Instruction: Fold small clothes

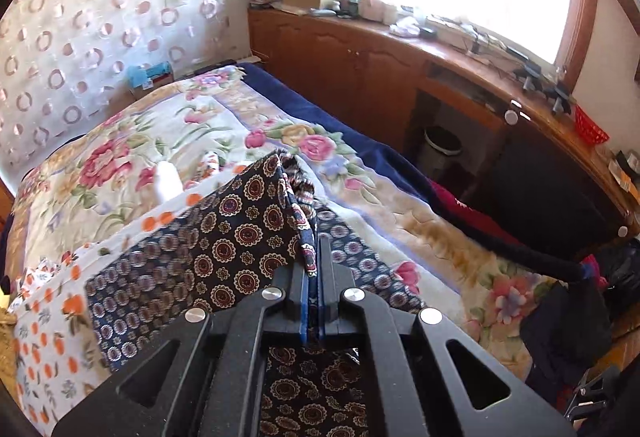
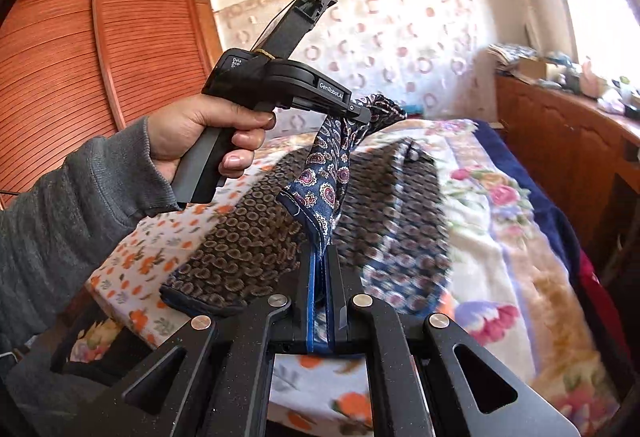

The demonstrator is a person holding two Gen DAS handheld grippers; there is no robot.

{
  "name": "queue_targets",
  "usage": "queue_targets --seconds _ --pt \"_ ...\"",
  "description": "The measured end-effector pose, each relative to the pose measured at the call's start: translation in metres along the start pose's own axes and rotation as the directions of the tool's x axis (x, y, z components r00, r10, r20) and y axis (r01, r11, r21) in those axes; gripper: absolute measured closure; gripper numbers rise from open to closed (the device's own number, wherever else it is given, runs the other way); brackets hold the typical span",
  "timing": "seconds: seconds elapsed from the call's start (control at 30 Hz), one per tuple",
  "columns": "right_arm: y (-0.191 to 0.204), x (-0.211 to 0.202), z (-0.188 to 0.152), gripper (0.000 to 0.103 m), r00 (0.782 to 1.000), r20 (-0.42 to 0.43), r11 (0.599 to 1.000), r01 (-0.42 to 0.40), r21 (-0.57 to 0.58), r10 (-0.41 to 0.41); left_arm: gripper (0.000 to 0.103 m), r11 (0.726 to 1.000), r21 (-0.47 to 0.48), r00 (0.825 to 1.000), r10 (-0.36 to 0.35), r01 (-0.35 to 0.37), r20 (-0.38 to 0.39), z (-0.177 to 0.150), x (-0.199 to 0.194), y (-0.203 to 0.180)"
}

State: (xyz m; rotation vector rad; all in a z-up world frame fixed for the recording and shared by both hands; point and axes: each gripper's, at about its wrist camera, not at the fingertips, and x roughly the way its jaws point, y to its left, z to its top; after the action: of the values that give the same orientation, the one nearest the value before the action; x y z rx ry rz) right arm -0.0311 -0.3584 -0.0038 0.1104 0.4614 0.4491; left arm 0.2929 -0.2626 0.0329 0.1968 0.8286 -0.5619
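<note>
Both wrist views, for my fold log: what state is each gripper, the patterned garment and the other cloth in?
Left gripper: shut on the patterned garment.
Right gripper: shut on the patterned garment.
Patterned garment: lifted at two pinched edges, the rest draped on the bed.
Orange-print cloth: lying flat under the garment.
Floral blanket: spread over the bed.
</note>
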Motion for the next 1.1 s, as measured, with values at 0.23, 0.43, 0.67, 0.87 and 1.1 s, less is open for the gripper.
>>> queue_targets --seconds 0.23,0.43,0.67,0.87,1.1 --pt "-0.002 -0.001 -0.009 0.099 0.997 -0.050 0.998 0.060 0.008 -0.059 0.096 0.999 0.036 1.000 -0.016 0.016 -0.002 -0.005 0.002 -0.014" --pt "-0.005 0.002 -0.009 0.099 0.991 -0.090 0.995 0.099 -0.003 -0.098 0.053 0.997 0.070 0.999 0.013 -0.015 0.030 -0.018 -0.016 -0.010" --pt "-0.009 0.014 -0.010 0.099 0.977 -0.158 0.990 0.144 0.001 -0.142 0.025 0.999 0.048 1.000 0.004 -0.005 0.012 -0.065 -0.039 0.019" --pt "-0.010 0.015 0.004 0.074 0.972 -0.144 0.982 0.187 0.013 -0.183 0.025 0.999 -0.017 0.999 0.040 -0.041 -0.029 -0.124 -0.053 0.051" --pt "-0.018 0.039 0.022 0.051 0.963 -0.169 0.976 0.219 0.020 -0.212 0.025 0.995 -0.073 0.997 0.057 -0.061 -0.053 -0.173 -0.065 0.068"
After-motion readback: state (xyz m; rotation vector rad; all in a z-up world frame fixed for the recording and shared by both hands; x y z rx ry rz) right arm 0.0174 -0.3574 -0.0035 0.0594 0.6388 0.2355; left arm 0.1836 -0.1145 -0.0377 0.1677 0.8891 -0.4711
